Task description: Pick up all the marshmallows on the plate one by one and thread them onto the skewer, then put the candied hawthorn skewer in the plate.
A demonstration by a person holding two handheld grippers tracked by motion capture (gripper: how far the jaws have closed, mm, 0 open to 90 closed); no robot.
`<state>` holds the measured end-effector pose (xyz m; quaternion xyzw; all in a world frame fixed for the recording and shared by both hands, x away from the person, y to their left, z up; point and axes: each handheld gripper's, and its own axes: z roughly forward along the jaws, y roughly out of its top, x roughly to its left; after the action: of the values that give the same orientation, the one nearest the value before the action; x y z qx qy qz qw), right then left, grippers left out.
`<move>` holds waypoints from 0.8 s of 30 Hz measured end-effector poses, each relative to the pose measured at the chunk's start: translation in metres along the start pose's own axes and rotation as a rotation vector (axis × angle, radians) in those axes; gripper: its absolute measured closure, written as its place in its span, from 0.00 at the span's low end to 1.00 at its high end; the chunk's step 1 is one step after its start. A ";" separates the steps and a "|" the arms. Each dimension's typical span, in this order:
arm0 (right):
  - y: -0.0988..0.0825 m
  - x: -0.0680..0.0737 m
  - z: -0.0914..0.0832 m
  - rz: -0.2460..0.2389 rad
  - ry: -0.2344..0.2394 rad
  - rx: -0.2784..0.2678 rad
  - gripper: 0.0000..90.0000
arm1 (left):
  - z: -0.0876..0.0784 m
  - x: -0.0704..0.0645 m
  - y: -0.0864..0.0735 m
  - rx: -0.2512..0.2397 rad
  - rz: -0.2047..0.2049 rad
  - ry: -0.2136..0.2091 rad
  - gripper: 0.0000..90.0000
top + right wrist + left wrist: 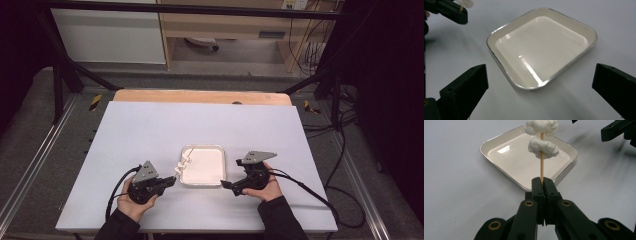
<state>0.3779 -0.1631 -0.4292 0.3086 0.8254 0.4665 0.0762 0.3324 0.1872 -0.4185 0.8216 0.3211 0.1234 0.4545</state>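
Your left hand-held gripper (543, 182) clamps a wooden skewer (541, 162) carrying white puffs (543, 146), just beside the tray's near-left rim. Your right hand-held gripper (539, 92) gapes wide before the white tray (216, 148) on the table (150, 125).

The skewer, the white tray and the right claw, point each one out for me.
skewer (541, 167), left gripper view, on the bare wooden stick below the white pieces.
white tray (499, 32), right gripper view, on its near-left rim.
right claw (539, 90), right gripper view, midway between its open jaws.
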 end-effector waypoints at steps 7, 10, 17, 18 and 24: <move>-0.018 -0.015 -0.017 0.001 -0.041 0.016 0.01 | -0.001 0.003 0.011 0.005 0.005 0.001 0.99; -0.023 -0.019 -0.023 0.012 -0.059 0.021 0.01 | -0.001 0.003 0.016 0.010 0.008 0.001 0.99; -0.031 -0.027 -0.034 0.029 -0.064 0.013 0.01 | 0.004 0.007 0.025 0.025 -0.008 0.000 0.99; -0.032 -0.028 -0.034 0.029 -0.069 0.016 0.01 | 0.005 0.007 0.027 0.032 -0.012 -0.002 0.99; -0.040 -0.032 -0.037 0.036 -0.088 0.029 0.01 | 0.019 0.008 0.034 0.078 -0.024 -0.002 0.99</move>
<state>0.3703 -0.2239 -0.4465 0.3447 0.8222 0.4418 0.0999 0.3625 0.1668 -0.4022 0.8349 0.3352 0.1044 0.4238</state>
